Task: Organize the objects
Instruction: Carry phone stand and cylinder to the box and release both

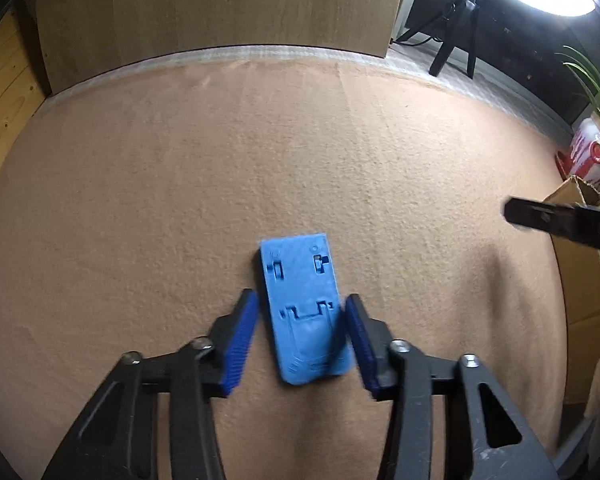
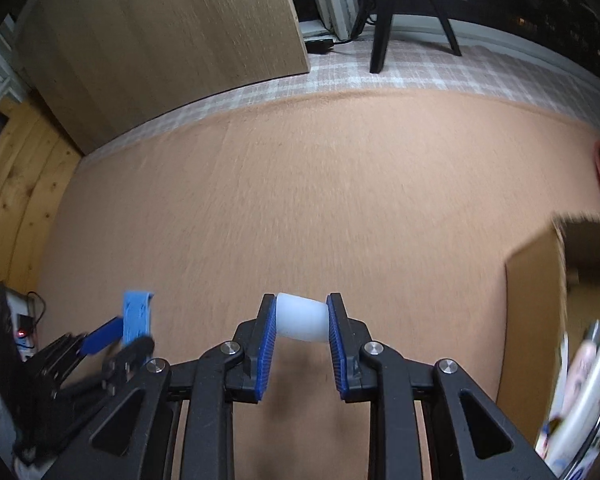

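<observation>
Left gripper (image 1: 300, 332), black-framed with ribbed blue pads, straddles a flat blue plastic plate (image 1: 303, 312) with moulded slots, lying on the tan felt cloth (image 1: 260, 152). Whether the pads press the plate's edges cannot be told; a narrow gap seems to show at the left pad. Right gripper (image 2: 302, 318) is clamped on a small white tapered plastic cap (image 2: 301, 319), held above the cloth. Brown cardboard box (image 2: 536, 304) stands at the cloth's right edge.
</observation>
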Action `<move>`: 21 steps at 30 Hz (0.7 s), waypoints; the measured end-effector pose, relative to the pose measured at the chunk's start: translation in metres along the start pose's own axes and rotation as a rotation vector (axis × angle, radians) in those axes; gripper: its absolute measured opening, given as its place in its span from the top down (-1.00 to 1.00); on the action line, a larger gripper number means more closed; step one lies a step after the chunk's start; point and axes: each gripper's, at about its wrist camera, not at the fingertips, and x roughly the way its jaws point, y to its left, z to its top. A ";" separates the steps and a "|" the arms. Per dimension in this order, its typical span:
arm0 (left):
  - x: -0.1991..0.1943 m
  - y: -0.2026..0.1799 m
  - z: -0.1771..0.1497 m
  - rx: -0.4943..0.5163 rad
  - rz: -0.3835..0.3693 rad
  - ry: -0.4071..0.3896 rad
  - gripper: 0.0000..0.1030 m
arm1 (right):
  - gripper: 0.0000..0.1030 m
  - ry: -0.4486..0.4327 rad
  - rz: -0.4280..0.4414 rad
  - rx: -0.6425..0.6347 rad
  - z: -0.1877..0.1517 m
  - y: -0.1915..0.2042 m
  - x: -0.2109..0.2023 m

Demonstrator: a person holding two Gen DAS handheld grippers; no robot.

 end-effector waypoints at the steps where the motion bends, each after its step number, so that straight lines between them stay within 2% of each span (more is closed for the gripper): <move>1: -0.001 0.002 -0.002 0.001 -0.003 -0.002 0.24 | 0.57 -0.006 0.011 0.009 -0.005 -0.003 -0.004; 14: -0.016 0.008 -0.019 -0.009 -0.055 0.003 0.24 | 0.57 -0.074 0.039 0.068 -0.066 -0.026 -0.058; 21: -0.039 -0.018 -0.011 0.042 -0.114 -0.043 0.24 | 0.57 -0.163 0.018 0.115 -0.091 -0.053 -0.113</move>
